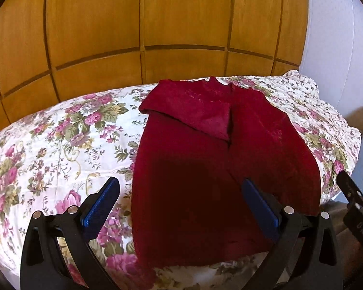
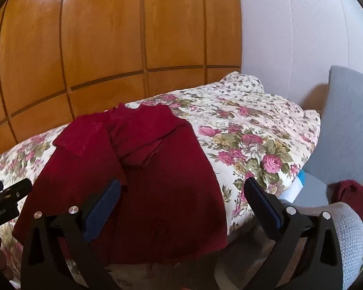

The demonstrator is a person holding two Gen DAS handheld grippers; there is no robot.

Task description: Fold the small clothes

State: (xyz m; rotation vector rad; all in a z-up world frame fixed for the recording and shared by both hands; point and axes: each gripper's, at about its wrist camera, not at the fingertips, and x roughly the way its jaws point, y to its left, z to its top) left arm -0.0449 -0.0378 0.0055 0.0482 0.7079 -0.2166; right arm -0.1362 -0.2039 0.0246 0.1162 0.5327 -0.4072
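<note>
— Where is the red top (image 1: 205, 164)?
— On the flowery blanket (image 1: 60, 145), flat, both sleeves folded in toward twelve o'clock.
— And the claws?
— The left claw (image 1: 180, 200) and right claw (image 2: 182, 201) are wide apart, holding nothing.

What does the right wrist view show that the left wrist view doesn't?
Only the right wrist view shows the grey chair, a second red garment on it, a grey knit cloth, and the right claw open over the shirt's right side.

Only the left wrist view shows the bedspread left of the shirt, and the left claw open over the shirt's left edge.

Both show the red shirt lying flat, sleeves folded in, and the wood panels.
</note>
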